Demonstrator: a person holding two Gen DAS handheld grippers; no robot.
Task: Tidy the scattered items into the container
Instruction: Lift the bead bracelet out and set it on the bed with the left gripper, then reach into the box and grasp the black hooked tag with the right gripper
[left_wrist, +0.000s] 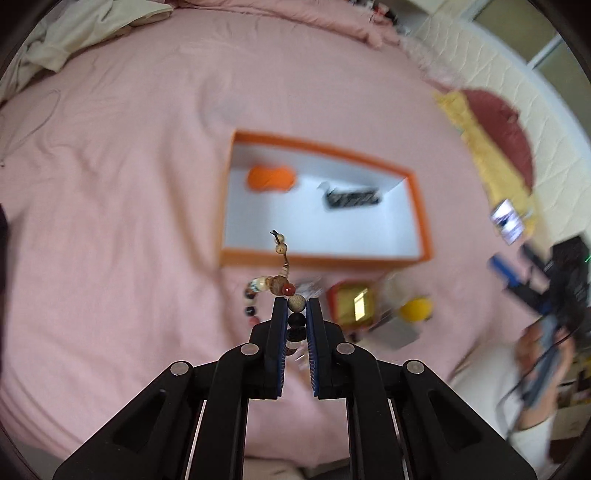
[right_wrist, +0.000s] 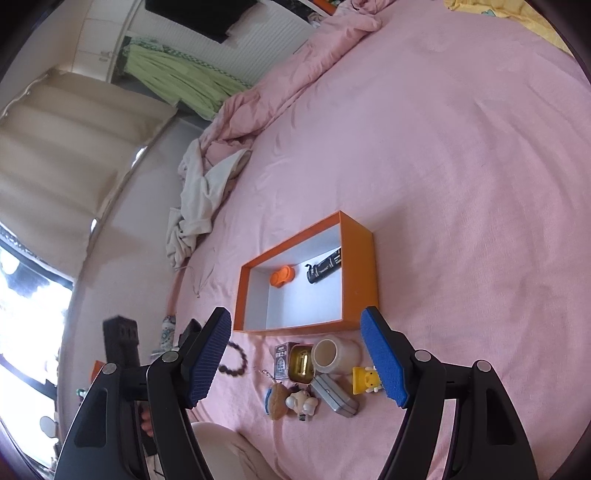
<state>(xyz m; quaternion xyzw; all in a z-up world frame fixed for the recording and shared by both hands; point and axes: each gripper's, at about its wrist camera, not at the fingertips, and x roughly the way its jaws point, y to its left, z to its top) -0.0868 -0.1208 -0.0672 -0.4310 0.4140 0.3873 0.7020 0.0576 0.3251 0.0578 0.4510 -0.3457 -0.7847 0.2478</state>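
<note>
1. Left gripper (left_wrist: 296, 308) was clenched on a bead bracelet (left_wrist: 280, 291); beads were pinched between the blue pads, and the loop and tassel stuck up past the fingertips, lifted above the pink bedsheet (left_wrist: 110, 221).
2. Right gripper (right_wrist: 306, 354) was released, jaws spread wide, holding nothing, hovering over the loose pile.
3. One orange box (right_wrist: 358, 266), white inside, open top, sat on the sheet. Two things were inside: one orange item (right_wrist: 282, 276) near the far-left corner and one black flashlight (right_wrist: 325, 271) towards the right wall. The front half of the box floor was bare.
4. Loose items on the sheet in front of the box, right wrist view: one dark bead bracelet (right_wrist: 234, 363) at left, one small printed box (right_wrist: 282, 360), one gold open tin (right_wrist: 301, 363), one roll of tape (right_wrist: 334, 354), one yellow toy (right_wrist: 365, 380), one grey case (right_wrist: 334, 397), two plush keychains (right_wrist: 290, 400) side by side.
5. The pile was tightly packed, items touching or just beside each other, and lay just beside the box's front wall.
6. The sheet beyond and right of the box was open. A bunched duvet (right_wrist: 295, 74) and a white cloth (right_wrist: 199, 199) lay at the far-left edge, well apart from the box.
7. The left wrist view was motion-blurred; pile details were unreadable there.
</note>
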